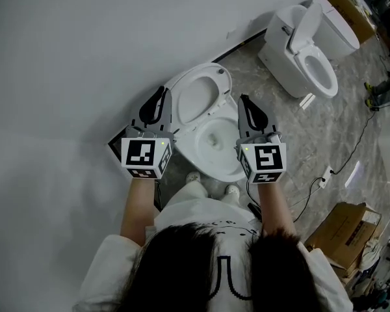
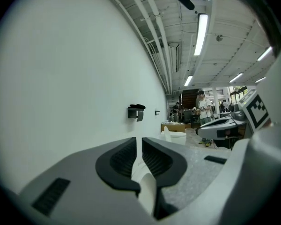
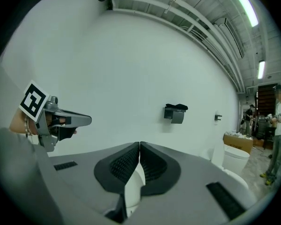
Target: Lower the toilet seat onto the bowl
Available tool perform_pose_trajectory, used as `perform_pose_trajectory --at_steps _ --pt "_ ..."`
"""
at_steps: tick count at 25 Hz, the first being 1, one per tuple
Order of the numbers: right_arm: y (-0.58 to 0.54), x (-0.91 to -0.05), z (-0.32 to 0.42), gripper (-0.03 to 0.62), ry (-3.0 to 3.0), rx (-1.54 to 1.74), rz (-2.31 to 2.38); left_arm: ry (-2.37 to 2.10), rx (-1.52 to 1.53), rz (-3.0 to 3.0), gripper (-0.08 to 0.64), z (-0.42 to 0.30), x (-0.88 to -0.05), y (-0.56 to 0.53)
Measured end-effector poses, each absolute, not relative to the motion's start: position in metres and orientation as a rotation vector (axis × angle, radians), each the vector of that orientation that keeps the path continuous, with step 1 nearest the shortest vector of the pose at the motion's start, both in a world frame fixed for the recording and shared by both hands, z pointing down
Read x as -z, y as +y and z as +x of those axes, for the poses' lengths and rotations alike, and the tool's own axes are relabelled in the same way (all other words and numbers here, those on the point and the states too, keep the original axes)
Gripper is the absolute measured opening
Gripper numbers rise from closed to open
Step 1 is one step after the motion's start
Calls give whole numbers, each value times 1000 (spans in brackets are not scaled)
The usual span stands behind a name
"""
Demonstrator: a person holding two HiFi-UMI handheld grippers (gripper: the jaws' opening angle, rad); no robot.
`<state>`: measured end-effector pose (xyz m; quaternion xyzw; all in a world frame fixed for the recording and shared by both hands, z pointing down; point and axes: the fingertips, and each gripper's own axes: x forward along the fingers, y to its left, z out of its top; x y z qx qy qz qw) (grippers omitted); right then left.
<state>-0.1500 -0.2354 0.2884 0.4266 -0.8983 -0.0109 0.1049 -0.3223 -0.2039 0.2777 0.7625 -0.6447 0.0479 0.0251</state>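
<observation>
A white wall [image 1: 78, 57] met a grey marbled floor [image 1: 299, 129], and the toilet I faced stood against that wall. Its toilet seat [image 1: 203, 91] was raised, tipped back toward the wall above the open bowl [image 1: 216, 149]. I held the left gripper [image 2: 139, 142] close beside the seat's left edge, jaws a narrow slit apart and empty. The right gripper [image 3: 139, 145] hovered by the bowl's right rim, jaws pressed together on nothing. A second toilet [image 1: 312, 44] stood farther along.

Workshop-like test hall: toilet [image 1: 216, 140] and second toilet [image 1: 310, 49], cardboard box [image 1: 341, 236], trailing cable [image 1: 360, 140], strip light [image 2: 201, 34] under bare ceiling.
</observation>
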Motion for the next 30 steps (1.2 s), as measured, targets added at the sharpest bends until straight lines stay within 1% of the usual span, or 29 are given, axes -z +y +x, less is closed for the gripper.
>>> perform_pose_trajectory --at_steps 1,3,4,14,20,30 --pt "-238 -292 -153 29 -2638 24 1265 -1970 -162 2367 42 -324 -283 -209" --pt "-242 -300 -159 29 -2619 13 1271 -1915 -192 2382 123 -325 -295 -217" --pt "-244 -304 -161 29 -2609 11 1270 -1891 -206 2387 138 -326 -301 -221" --pt "-250 -342 -175 29 -2542 -48 1247 -1769 -324 2360 138 -332 -357 -244" --pt "-251 -365 -178 29 -2515 -141 1247 -1728 -370 2309 114 -340 -389 -246" --pt "-260 -394 -181 29 -2463 -183 1200 -1623 -499 2242 114 -335 -450 -263"
